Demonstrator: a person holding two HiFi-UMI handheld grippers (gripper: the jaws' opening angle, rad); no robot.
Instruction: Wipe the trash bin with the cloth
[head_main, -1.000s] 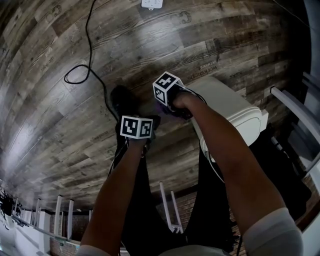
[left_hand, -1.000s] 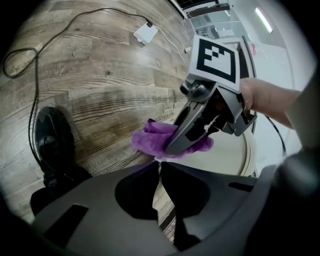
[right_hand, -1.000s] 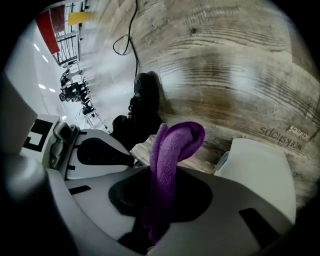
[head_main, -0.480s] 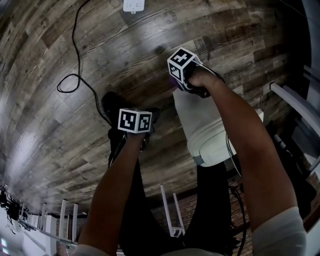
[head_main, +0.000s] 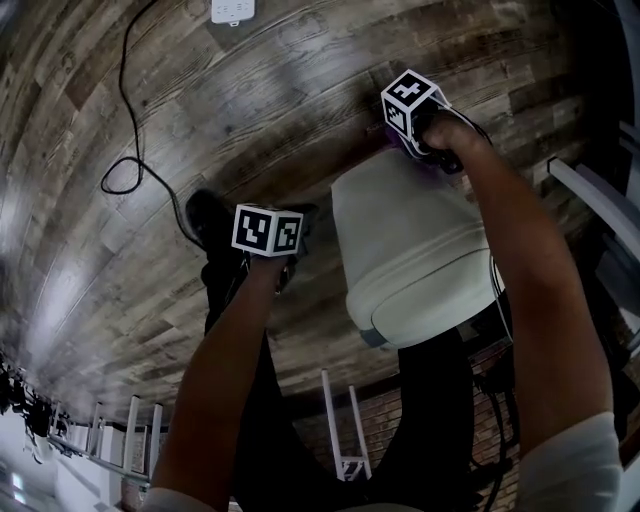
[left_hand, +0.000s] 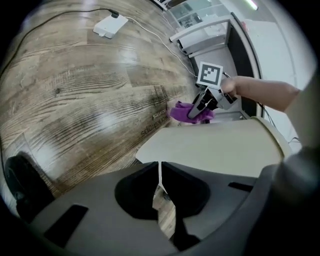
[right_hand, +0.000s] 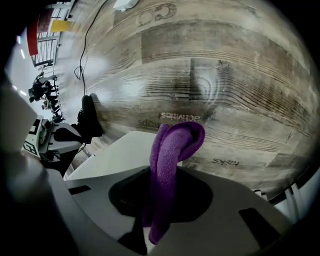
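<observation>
The white trash bin (head_main: 415, 240) lay on the wood floor (head_main: 250, 110) with its long axis pointing away from the person, the right gripper (right_hand: 165, 175) pinching the purple cloth (right_hand: 175, 142) at its far end and the left gripper (left_hand: 160, 175) pressed together, empty.

Qty per kind: 1 trash bin (head_main: 410, 240), 1 cloth (right_hand: 170, 160) (purple), 2 grippers – left gripper (left_hand: 159, 172), right gripper (right_hand: 160, 192) – 1 black cable (head_main: 125, 120) & 1 white power strip (head_main: 232, 10), both on the floor (head_main: 300, 90).
</observation>
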